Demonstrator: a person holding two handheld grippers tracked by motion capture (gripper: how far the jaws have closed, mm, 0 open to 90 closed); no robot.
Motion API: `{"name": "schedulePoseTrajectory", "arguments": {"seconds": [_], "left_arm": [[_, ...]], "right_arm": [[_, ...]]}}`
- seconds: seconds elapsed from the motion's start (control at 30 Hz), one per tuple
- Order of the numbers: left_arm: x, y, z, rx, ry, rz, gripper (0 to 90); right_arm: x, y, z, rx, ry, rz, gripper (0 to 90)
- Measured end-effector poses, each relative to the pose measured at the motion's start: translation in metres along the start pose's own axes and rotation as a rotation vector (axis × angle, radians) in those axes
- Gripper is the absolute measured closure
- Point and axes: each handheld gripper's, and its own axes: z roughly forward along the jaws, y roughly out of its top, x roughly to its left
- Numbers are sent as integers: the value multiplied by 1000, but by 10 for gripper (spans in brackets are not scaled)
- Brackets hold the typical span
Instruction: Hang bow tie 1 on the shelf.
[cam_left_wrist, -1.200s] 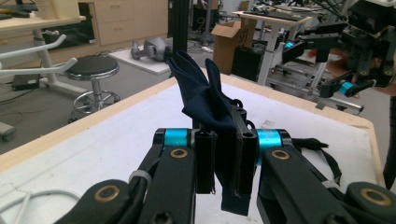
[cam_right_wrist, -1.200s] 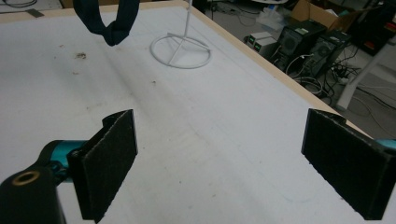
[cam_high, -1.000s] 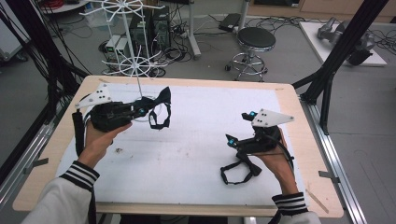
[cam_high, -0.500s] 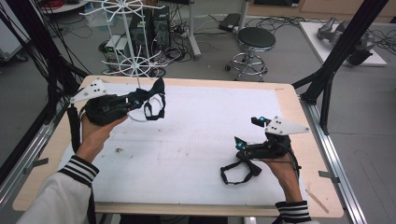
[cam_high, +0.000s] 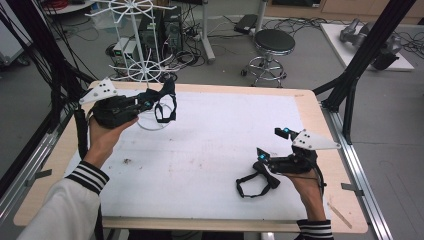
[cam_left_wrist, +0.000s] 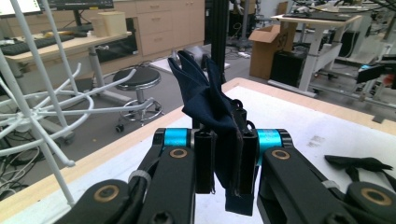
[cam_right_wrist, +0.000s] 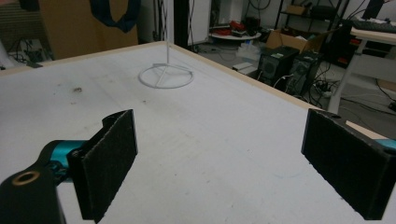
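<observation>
Cloth (cam_left_wrist: 205, 100) clamped in left tongs (cam_left_wrist: 226, 161); right tongs (cam_right_wrist: 224, 163) gape wide, well apart

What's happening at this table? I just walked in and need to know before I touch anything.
A person holds a gripper in each hand. The left gripper is shut on a dark cloth strap, lifted near the white wire rack at the table's far left. The right gripper is open, with nothing between its jaws, above the white tabletop. A second dark strap lies on the table just beside the right hand.
</observation>
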Motion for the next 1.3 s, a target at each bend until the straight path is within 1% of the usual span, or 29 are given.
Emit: {"name": "schedulePoseTrajectory", "arguments": {"seconds": [0.23, 0.33, 0.4, 0.53, 0.63, 0.73, 0.9, 0.97, 1.13, 1.3], "left_arm": [[6, 4, 4, -7, 43, -3, 822], [9, 6, 6, -1, 61, 1, 822], [11, 7, 8, 6, 74, 14, 822], [16, 10, 11, 3, 92, 13, 821], [19, 12, 15, 10, 112, 22, 819], [20, 13, 17, 9, 125, 28, 819], [20, 13, 19, 12, 137, 19, 819], [21, 13, 19, 11, 144, 19, 818], [23, 13, 18, 27, 146, 17, 818], [24, 21, 18, 43, 145, 26, 818]], "right_arm": [[-2, -6, -5, -50, 0, 31, 98], [-3, -9, -7, -73, -4, 46, 98], [-2, -11, -9, -70, -13, 45, 98], [-2, -13, -12, -95, -16, 51, 98], [-2, -15, -13, -111, -11, 65, 98], [-3, -16, -14, -115, -15, 63, 98], [-4, -19, -15, -129, -18, 82, 98], [-5, -20, -15, -131, -18, 83, 98], [-6, -21, -15, -141, -19, 86, 98], [-6, -21, -15, -139, -19, 89, 98]]}}
